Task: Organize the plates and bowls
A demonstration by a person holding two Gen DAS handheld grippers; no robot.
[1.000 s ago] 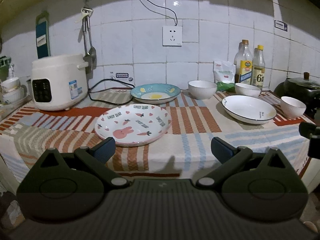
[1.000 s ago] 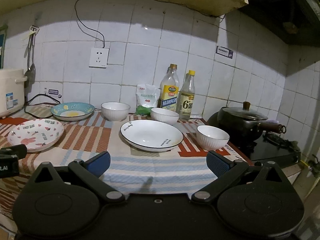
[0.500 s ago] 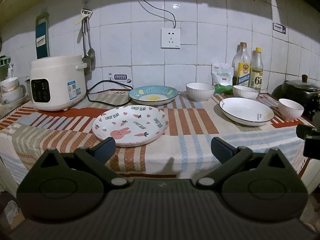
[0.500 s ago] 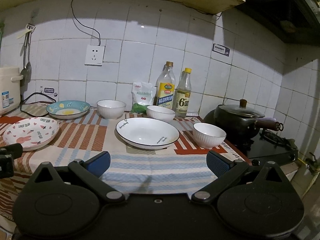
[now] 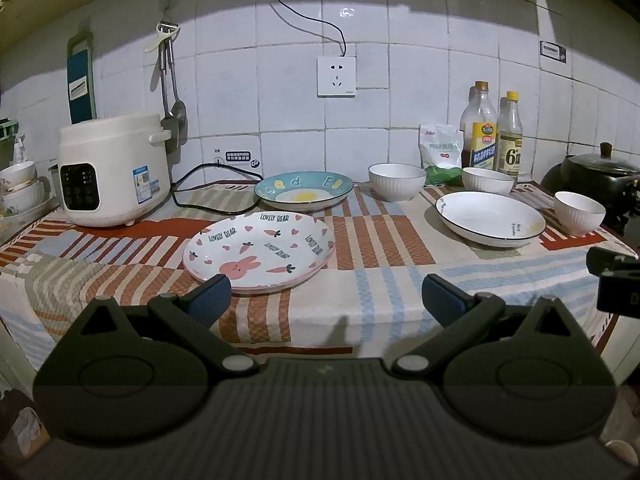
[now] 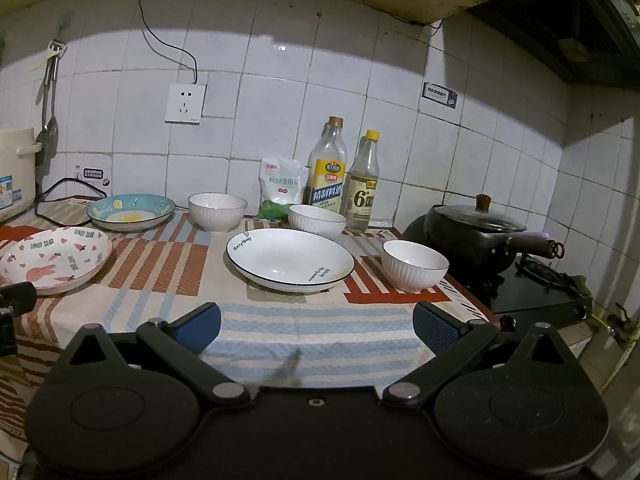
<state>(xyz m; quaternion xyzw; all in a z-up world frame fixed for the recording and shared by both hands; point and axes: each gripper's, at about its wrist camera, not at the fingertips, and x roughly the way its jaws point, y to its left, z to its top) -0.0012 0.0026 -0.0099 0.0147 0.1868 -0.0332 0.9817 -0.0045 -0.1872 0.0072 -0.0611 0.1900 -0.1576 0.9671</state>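
On the striped cloth lie a pink bunny plate, a blue egg plate behind it, and a white black-rimmed plate to the right. Three white ribbed bowls stand near: one at the back, one by the bottles, one at the right. My left gripper hangs open just in front of the bunny plate, holding nothing. My right gripper is open before the white plate, over the counter's front edge.
A white rice cooker with a black cord stands at the left. Two bottles and a bag line the tiled wall. A black lidded pot sits on the stove at right. Stacked bowls are at far left.
Both cameras have pulled back and dropped a little, so the counter's front edge shows more. Neither gripper's opening has changed, and no dish has moved.
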